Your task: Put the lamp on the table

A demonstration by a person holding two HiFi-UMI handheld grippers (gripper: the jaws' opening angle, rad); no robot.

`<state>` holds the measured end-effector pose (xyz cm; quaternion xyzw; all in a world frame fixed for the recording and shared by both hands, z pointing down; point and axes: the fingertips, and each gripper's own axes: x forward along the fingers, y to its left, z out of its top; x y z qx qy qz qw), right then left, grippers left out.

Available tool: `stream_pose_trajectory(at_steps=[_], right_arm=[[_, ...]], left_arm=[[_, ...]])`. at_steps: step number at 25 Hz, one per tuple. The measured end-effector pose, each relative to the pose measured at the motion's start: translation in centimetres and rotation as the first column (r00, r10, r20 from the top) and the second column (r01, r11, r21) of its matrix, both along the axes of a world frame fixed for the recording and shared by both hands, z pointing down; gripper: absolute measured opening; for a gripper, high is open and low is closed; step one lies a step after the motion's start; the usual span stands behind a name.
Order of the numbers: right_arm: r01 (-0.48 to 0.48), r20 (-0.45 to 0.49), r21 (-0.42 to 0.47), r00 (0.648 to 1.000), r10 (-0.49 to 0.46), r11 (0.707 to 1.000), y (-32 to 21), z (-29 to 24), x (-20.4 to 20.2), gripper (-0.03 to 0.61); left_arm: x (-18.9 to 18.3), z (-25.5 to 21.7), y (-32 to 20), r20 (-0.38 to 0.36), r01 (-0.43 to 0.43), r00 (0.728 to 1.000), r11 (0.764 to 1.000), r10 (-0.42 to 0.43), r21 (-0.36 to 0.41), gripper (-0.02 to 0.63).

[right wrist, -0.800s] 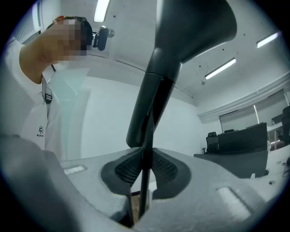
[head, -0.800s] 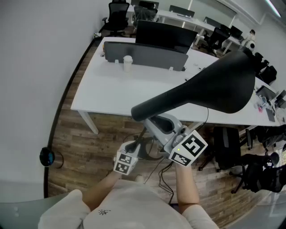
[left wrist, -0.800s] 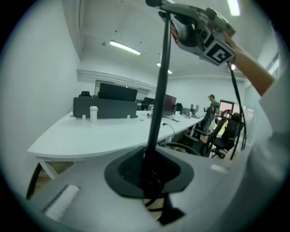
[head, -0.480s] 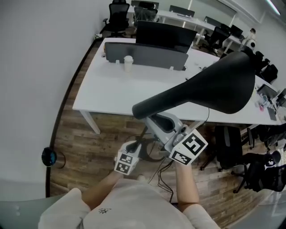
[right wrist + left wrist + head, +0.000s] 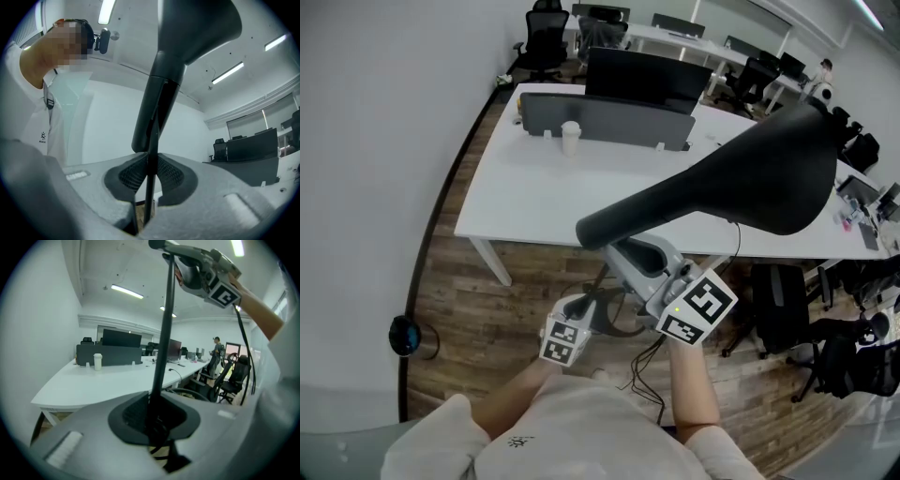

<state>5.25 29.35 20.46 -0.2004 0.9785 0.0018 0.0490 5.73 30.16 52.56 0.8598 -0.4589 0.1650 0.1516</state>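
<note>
As the lamp pole is pinched tightly by the left gripper and the right gripper, slippage is risked under its heavy shade. The near edge of the desk could be struck.

A plain white wall runs along the left, above a wood-plank floor. A long white table carries a grey screen near its far edge, with a dark monitor behind it. Black office chairs stand beyond. Strip lights glow on the ceiling.
</note>
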Motion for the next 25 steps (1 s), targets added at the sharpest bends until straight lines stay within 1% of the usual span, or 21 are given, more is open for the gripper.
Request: stream_pose_trajectory(at_steps=[13, 25], right_arm=[[-0.046, 0.011, 0.001, 0.999, 0.046, 0.999, -0.5, -0.7, -2.2, 0.049], [-0.084, 0.009, 0.007, 0.996, 0.084, 0.996, 0.2, -0.8, -5.8, 0.049]], left_arm=[[-2.2, -0.6, -0.7, -0.008, -0.046, 0.999, 0.999, 0.046, 0.026, 0.052], [-5.4, -0.7, 0.2, -0.015, -0.096, 0.995, 0.995, 0.096, 0.040, 0.051]])
